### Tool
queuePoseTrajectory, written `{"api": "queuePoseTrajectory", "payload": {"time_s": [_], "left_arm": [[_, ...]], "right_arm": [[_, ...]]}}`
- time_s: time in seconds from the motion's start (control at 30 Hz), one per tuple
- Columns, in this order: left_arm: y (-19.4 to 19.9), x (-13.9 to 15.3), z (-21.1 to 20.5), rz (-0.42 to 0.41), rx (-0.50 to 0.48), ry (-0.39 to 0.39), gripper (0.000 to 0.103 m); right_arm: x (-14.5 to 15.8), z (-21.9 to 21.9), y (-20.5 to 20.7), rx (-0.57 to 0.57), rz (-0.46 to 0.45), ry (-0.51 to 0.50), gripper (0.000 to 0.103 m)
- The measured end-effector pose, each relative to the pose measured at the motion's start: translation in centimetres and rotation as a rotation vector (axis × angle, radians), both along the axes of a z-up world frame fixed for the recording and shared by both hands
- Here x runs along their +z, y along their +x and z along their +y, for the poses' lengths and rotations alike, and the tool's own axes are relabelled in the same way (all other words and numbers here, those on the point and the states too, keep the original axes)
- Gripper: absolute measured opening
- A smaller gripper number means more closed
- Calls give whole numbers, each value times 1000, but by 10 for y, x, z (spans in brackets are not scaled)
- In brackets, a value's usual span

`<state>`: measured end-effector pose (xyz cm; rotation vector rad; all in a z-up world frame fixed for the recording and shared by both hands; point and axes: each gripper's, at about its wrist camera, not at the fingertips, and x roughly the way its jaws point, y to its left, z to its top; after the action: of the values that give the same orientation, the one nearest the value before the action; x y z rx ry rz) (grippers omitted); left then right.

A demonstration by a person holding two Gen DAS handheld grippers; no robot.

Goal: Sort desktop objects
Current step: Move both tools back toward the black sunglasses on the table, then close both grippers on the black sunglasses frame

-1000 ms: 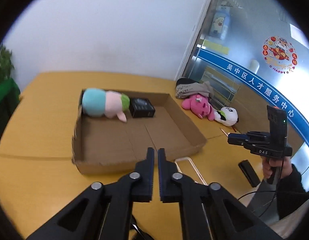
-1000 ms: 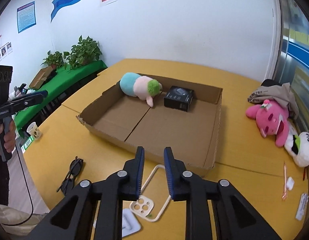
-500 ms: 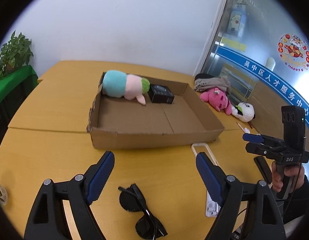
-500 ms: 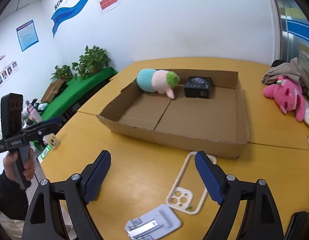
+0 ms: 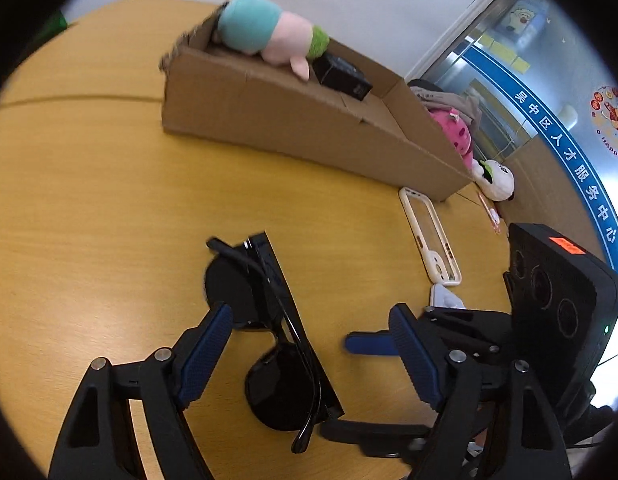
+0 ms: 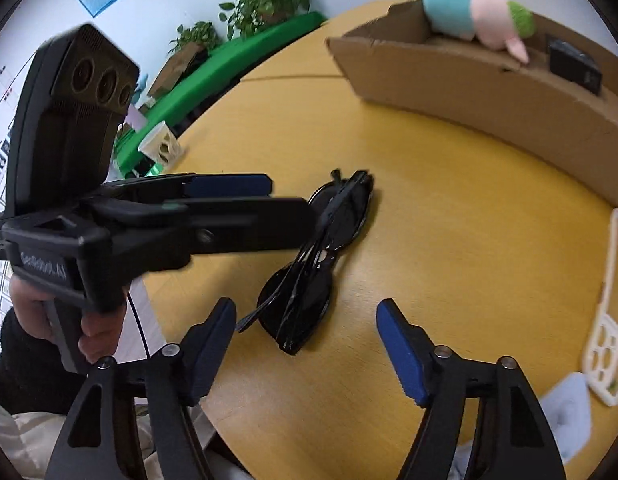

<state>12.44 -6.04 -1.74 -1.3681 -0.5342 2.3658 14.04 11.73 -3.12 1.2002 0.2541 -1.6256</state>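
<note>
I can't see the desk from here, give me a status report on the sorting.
Left gripper and right gripper both closing, nothing gripped. Sunglasses folded on table between both jaws. Cardboard box beyond, path unobstructed.

Left black two-finger gripper with blue pads [image 5: 309, 350] angles down, jaws apart and closing, pads touching nothing. Right black two-finger gripper with blue pads [image 6: 305, 346] likewise, closing. Bare hand [image 6: 61, 320] grips the left handle.

Black folded sunglasses [image 5: 277, 344] lying flat on the yellow wooden table [image 5: 109, 208], dark lenses up, a cream phone case [image 5: 431, 236] flat beside an open cardboard box [image 5: 309, 120] holding a teal-pink-green plush [image 5: 269, 32] and a small black box [image 5: 343, 76]
</note>
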Motion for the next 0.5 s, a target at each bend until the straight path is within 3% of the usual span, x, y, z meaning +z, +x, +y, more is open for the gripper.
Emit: {"api": "queuePoseTrajectory", "payload": {"time_s": [0.07,0.23,0.33,0.4,0.5], "left_arm": [[-3,-10,3,-25,-10,8,70],[-5,-13,2,-29,8,-8,51],[-8,-15,-2,-44,22,16,16],[-9,-19,-3,-65,31,46,12],[-8,-18,2,-69,31,27,12]], "right_arm": [[-7,-7,2,10,-5,8,54],[-15,-9,4,-1,-7,-16,47],[-17,-4,2,-24,1,-21,41],[-18,-1,-1,-38,0,-20,32],[-19,2,-3,-49,-7,-29,32]]}}
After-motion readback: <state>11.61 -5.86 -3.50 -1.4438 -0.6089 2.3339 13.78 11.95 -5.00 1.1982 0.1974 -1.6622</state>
